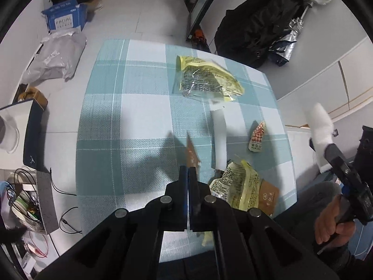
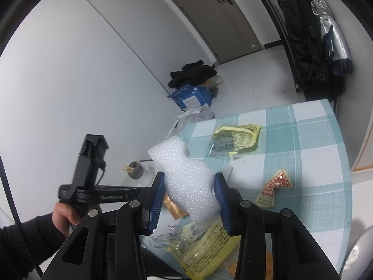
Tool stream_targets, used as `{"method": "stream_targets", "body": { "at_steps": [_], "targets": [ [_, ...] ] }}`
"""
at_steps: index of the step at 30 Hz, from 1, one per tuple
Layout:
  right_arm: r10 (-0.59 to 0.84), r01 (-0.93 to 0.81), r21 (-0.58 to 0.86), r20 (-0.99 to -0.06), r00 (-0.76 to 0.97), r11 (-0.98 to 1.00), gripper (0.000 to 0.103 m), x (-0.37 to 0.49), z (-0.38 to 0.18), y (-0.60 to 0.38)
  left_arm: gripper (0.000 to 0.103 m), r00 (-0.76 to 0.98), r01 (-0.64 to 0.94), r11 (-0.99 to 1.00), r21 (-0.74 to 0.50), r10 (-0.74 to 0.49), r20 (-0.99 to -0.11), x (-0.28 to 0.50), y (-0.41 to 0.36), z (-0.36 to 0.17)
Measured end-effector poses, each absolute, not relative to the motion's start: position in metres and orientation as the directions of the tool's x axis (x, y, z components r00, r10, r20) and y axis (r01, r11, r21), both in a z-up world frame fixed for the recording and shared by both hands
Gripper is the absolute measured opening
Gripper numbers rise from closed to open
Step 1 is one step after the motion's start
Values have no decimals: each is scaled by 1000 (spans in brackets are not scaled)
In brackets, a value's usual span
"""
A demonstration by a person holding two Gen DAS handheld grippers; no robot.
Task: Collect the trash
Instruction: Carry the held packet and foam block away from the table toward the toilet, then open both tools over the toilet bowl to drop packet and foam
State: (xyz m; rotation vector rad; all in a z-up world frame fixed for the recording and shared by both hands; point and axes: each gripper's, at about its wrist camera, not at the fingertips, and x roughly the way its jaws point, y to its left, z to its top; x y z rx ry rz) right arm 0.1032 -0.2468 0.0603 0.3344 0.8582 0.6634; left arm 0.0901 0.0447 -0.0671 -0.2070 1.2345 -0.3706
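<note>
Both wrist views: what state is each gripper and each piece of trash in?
Left gripper: shut, empty.
Right gripper: shut on white foam piece, lifted.
Far yellow plastic wrapper: crumpled, on table.
Near yellow plastic wrapper: crumpled, at table edge.
Red-and-white sauce packet: flat on table.

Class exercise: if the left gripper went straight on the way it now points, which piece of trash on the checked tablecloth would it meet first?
Probably the small brown sachet just past the closed fingertips of the left gripper. It seems to lie on the tablecloth below, though depth is unclear.

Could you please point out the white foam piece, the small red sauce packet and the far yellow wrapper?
white foam piece (image 2: 188,182), right wrist view, its middle.
small red sauce packet (image 2: 275,187), right wrist view, its centre.
far yellow wrapper (image 1: 207,79), left wrist view, its printed middle.
</note>
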Motion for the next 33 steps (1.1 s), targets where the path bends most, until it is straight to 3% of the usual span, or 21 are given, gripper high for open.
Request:
{"method": "stream_targets", "body": {
  "at_steps": [7, 13, 20, 33],
  "targets": [
    [647, -404, 506, -593, 479, 762, 41, 101, 59, -245, 0, 340, 205, 944, -259, -317, -885, 80, 40, -45],
    [628, -402, 482, -603, 493, 779, 41, 98, 60, -246, 0, 387, 229, 938, -259, -332, -860, 71, 38, -23],
    [617, -372, 494, -582, 530, 786, 41, 96, 83, -259, 0, 441, 273, 910, -312, -407, -800, 65, 27, 15],
    [496, -310, 421, -465, 733, 852, 41, 71, 199, -354, 0, 440, 529, 761, -375, -624, -646, 65, -78, 109]
  ]
}}
